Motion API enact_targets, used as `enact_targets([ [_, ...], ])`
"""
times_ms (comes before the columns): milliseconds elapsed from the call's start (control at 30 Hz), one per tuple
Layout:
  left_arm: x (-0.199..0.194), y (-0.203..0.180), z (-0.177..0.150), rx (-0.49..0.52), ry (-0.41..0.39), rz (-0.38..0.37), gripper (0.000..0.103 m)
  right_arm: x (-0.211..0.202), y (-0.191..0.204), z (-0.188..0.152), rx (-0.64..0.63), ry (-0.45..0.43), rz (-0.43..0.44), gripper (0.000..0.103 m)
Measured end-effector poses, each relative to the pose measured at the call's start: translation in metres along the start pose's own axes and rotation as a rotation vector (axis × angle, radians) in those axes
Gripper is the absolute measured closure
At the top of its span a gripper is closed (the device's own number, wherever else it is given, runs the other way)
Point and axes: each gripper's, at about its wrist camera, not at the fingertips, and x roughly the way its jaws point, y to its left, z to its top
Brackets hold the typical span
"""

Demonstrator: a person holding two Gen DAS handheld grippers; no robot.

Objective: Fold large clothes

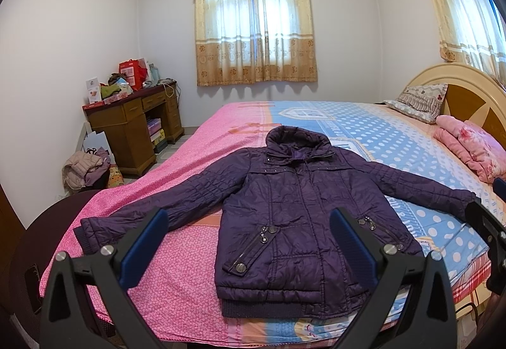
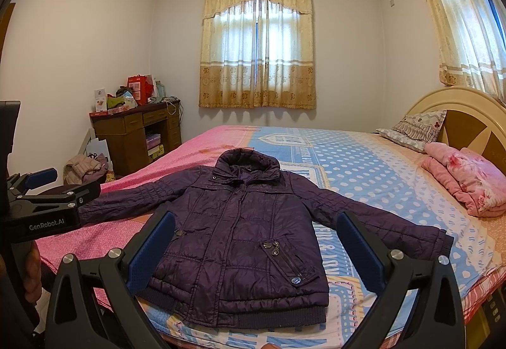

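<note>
A dark purple quilted hooded jacket (image 1: 284, 216) lies flat, front up, on the bed (image 1: 196, 257), both sleeves spread out sideways and its hem at the near edge. It also shows in the right wrist view (image 2: 246, 238). My left gripper (image 1: 249, 241) is open and empty, held above the jacket's lower half. My right gripper (image 2: 256, 244) is open and empty, held above the jacket's hem. The left gripper also shows at the left edge of the right wrist view (image 2: 41, 184); the right gripper shows at the right edge of the left wrist view (image 1: 487, 222).
The bed has a pink and blue dotted sheet (image 2: 363, 165), a pillow (image 2: 414, 127) and a folded pink blanket (image 2: 468, 181) by the headboard (image 2: 474, 124). A cluttered wooden desk (image 1: 136, 124) and a pile of clothes (image 1: 85, 171) stand at the far left.
</note>
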Motion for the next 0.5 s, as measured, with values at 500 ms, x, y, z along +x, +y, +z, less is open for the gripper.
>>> enact_targets([
  [500, 0.0039, 0.0039, -0.0021, -0.001, 0.004, 0.002, 0.0, 0.0044, 0.0037, -0.007, -0.004, 0.0, 0.045, 0.001],
])
